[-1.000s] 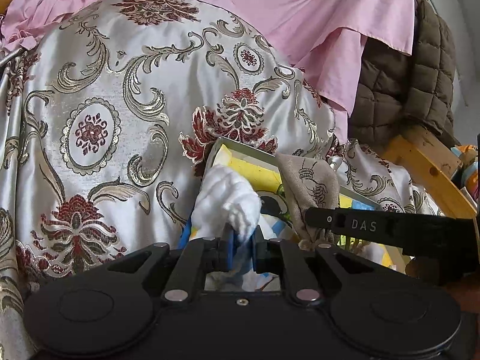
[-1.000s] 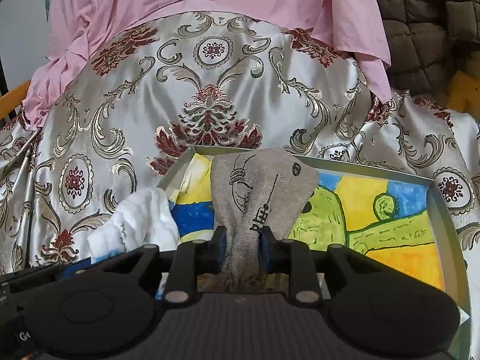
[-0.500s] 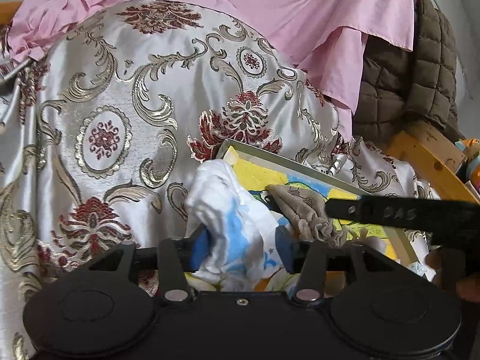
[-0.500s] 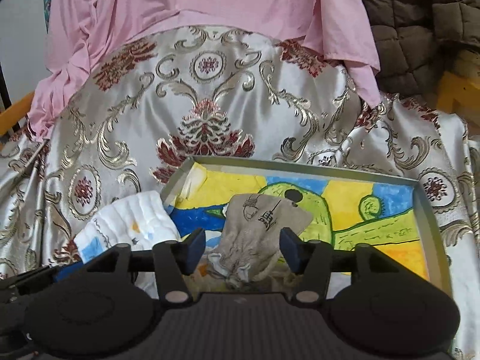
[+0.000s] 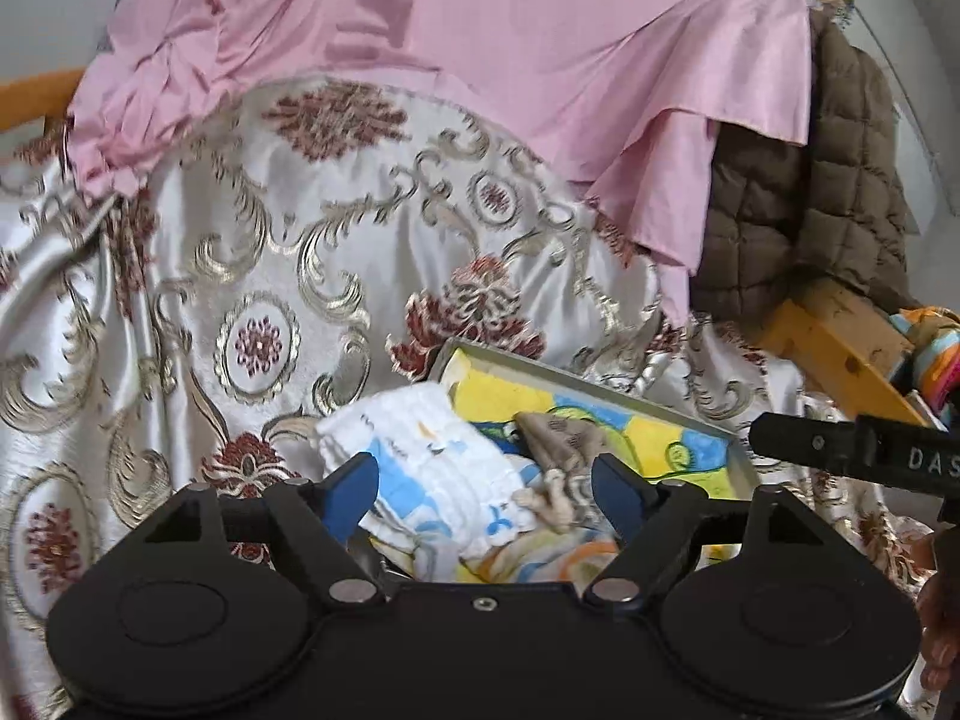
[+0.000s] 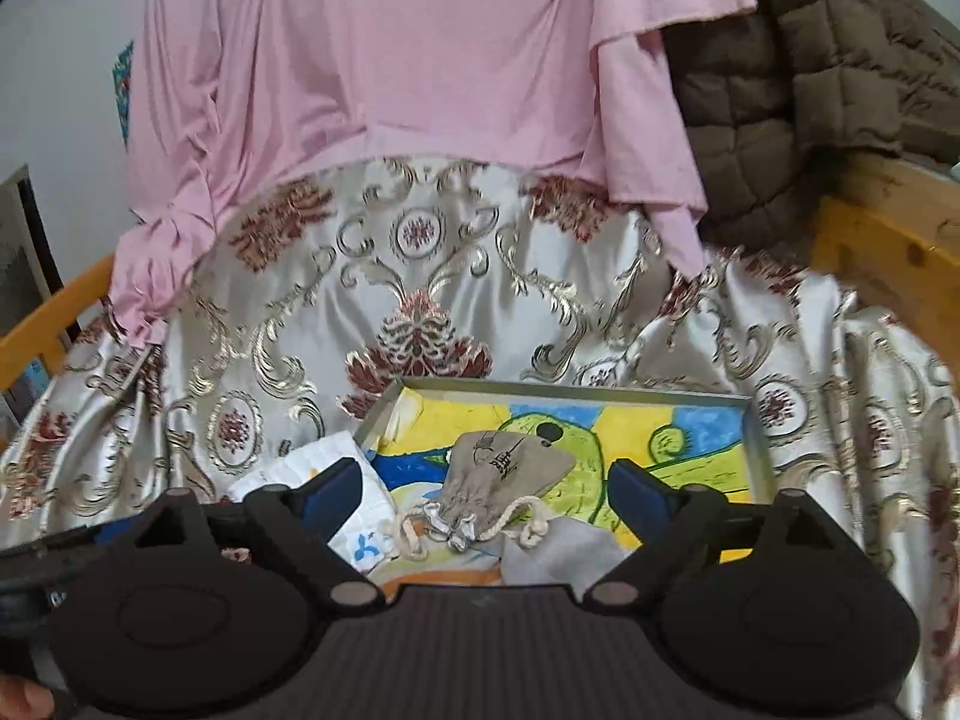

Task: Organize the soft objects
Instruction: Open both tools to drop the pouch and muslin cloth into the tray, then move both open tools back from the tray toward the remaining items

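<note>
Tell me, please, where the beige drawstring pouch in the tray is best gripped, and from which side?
Grip the beige drawstring pouch at its gathered neck, coming from the near side with the right hand-held gripper, whose jaws stand open. The pouch lies flat in the tray with the bunched neck and cords pointing toward the gripper, probably a narrower, firmer hold than the flat body.

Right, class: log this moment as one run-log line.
left gripper: open, empty | right gripper: open, empty | white cloth: draped over tray edge | drawstring pouch: lying in tray
</note>
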